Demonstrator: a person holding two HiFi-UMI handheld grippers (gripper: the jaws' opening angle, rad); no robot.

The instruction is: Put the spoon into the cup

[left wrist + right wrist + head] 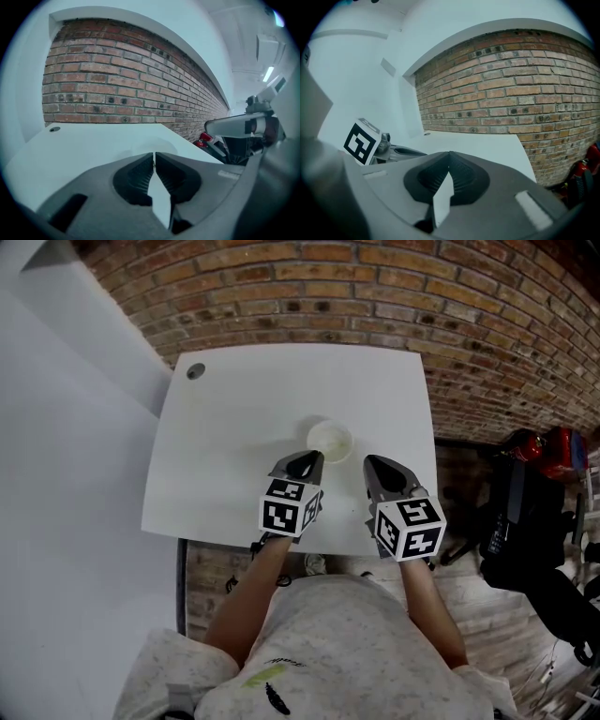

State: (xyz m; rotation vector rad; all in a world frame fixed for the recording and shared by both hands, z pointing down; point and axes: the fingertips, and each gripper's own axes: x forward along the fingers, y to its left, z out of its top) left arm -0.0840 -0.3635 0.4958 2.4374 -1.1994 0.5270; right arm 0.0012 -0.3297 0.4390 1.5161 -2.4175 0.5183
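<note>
A small white cup [330, 439] stands on the white table [234, 446], a little past the middle toward the front edge. No spoon shows in any view. My left gripper [314, 457] hovers just in front of and left of the cup, jaws shut with nothing between them [153, 153]. My right gripper [370, 463] sits to the cup's right and nearer to me, also shut and holding nothing [449, 153]. The cup is hidden in both gripper views.
A round cable hole [195, 371] marks the table's far left corner. A brick wall [375, 296] runs behind the table. Black bags and a red object [553, 451] lie on the floor to the right. A white wall [56, 427] borders the left.
</note>
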